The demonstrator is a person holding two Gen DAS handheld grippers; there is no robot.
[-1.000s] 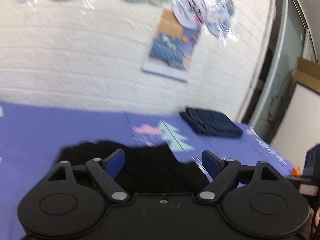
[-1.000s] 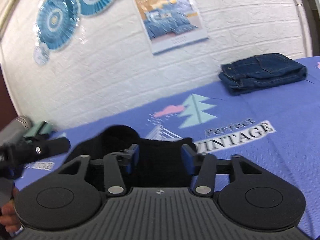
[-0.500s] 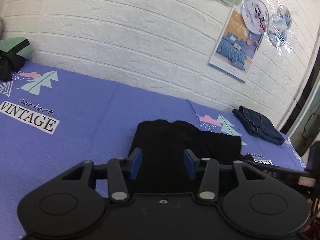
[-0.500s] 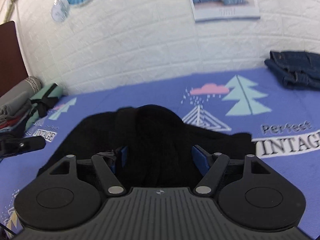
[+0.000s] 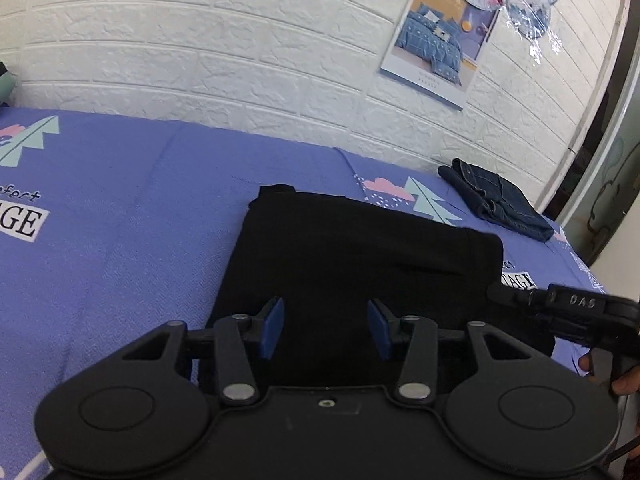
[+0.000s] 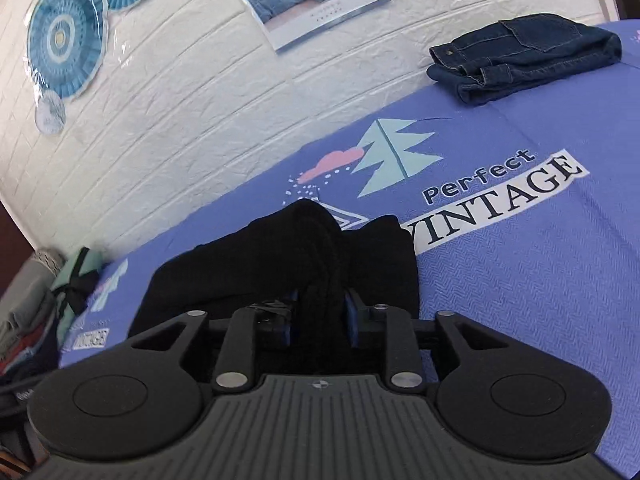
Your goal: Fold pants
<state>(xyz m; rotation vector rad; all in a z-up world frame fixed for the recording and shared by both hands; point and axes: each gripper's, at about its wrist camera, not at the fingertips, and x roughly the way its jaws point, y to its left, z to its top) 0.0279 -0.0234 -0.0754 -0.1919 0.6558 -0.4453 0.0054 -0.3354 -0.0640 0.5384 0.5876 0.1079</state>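
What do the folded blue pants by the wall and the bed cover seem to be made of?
Folded blue pants: likely denim, dark indigo and matte, with contrast stitching and a metal button. Bed cover: apparently woven cotton-like cloth, matte purple, with a visible herringbone weave and printed trees and lettering.

A bedroom-like home setting: purple printed bedspread point(image 5: 120, 208), white brick-pattern wall point(image 5: 240, 60), bedding poster point(image 5: 436, 36).

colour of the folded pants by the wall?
Dark blue denim folded pants, light stitching; clearest in right wrist view.
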